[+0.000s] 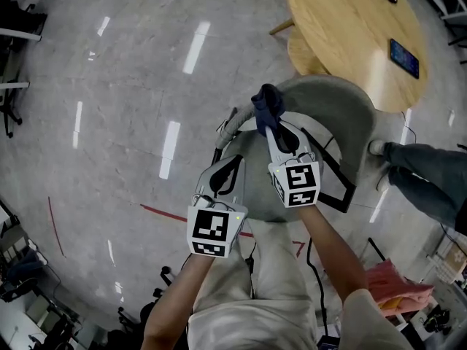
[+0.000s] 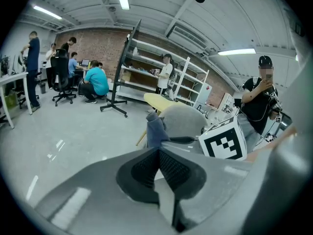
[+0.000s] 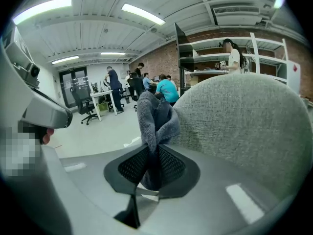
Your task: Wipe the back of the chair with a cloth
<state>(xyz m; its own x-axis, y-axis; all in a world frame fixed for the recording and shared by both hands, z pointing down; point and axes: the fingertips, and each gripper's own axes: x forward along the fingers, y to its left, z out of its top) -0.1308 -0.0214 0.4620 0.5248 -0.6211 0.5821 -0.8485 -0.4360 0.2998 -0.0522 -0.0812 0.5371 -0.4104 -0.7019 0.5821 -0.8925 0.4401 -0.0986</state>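
Open floor point(image 1: 109, 122) spreads left of the left gripper point(image 1: 228, 168), whose jaws are pressed together on nothing. The right gripper point(image 1: 268, 122) pinches a bunched dark-blue cloth point(image 1: 265, 102) just beside the chair point(image 1: 332, 115) back's rim (grey, nubby fabric). A round wooden worktop point(image 1: 343, 35) crowds the chair's far edge.

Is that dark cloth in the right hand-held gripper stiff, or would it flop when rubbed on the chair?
Probably floppy: the cloth bunches and folds above the right hand-held gripper instead of lying flat. Likely light, since a narrow pinch holds it up. Its knitted surface may drag on the fuzzy fabric of the chair rather than slide.
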